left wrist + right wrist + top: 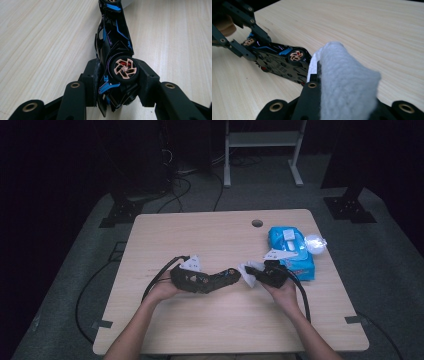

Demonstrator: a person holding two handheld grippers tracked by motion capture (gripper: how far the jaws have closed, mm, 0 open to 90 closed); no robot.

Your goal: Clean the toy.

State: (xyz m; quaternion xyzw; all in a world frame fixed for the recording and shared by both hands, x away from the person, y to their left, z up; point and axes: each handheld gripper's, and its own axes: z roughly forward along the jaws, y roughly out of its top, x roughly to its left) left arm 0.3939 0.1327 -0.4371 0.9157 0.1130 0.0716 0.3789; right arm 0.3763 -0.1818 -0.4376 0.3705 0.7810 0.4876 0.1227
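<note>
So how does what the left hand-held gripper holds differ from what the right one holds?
The left hand-held gripper clamps a toy car: hard, glossy black with blue trim, tipped on its side. The right hand-held gripper pinches a wipe: soft, white, folded and draped over its jaws. The toy car is long and narrow; the wipe is a bunched wad. Both are gripped above the table, close together.

Looks like a lab or recording studio: lone pale wooden table (210,235) on grey carpet (400,270), surrounded by darkness, black stand bases (348,209), trailing black cables (175,187), white metal frame (262,140).
</note>
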